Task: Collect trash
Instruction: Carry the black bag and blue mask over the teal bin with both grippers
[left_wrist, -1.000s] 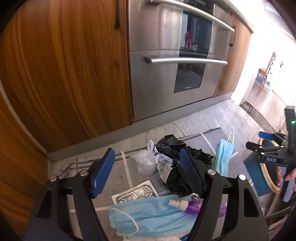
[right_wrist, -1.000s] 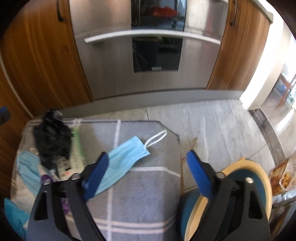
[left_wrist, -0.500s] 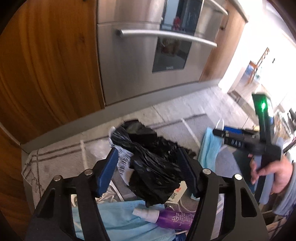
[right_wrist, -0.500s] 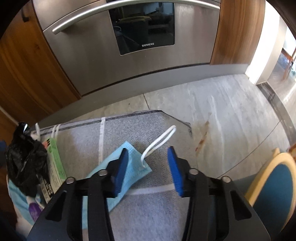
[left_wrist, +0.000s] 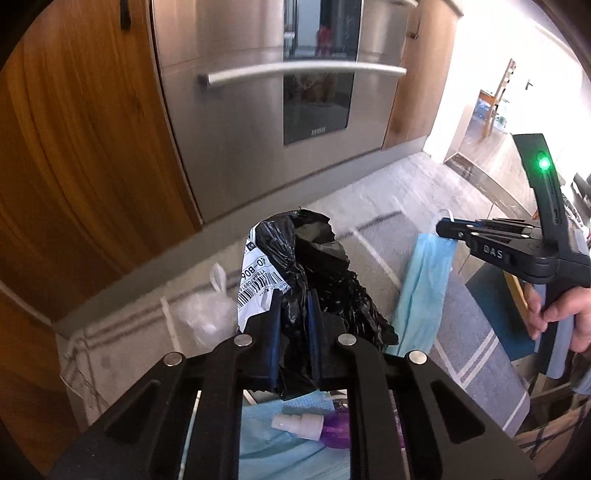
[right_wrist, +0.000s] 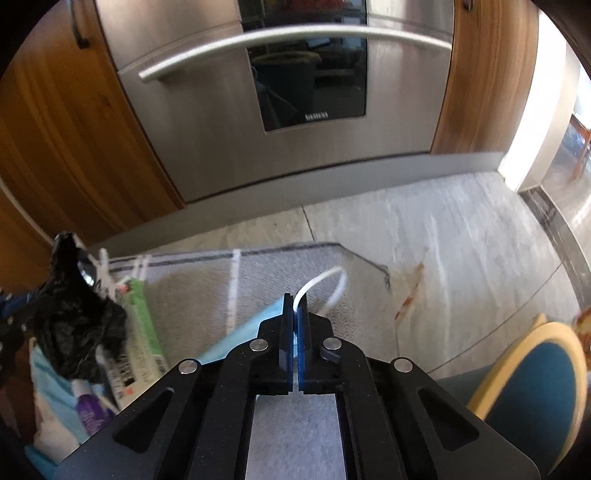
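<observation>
My left gripper (left_wrist: 293, 306) is shut on a crumpled black plastic bag (left_wrist: 317, 280) and holds it up above the grey rug (left_wrist: 476, 332); a white barcode label (left_wrist: 258, 284) clings to the bag. My right gripper (right_wrist: 294, 308) is shut on a light blue face mask (right_wrist: 243, 332) at its white ear loop (right_wrist: 332, 284). In the left wrist view the right gripper (left_wrist: 443, 225) lifts that mask (left_wrist: 424, 288), which hangs down. The black bag also shows at the left of the right wrist view (right_wrist: 70, 325).
More trash lies on the rug: a clear plastic bag (left_wrist: 207, 314), a purple spray bottle (left_wrist: 314, 432), another blue mask (left_wrist: 280, 454), a green-and-white packet (right_wrist: 140, 325). A steel oven (left_wrist: 280, 92) and wooden cabinets (left_wrist: 74, 147) stand behind. A blue chair (right_wrist: 528, 395) is at right.
My left gripper closed on the black bag and raised it. My right gripper closed on the blue mask by its ear loop and lifted it off the rug.
</observation>
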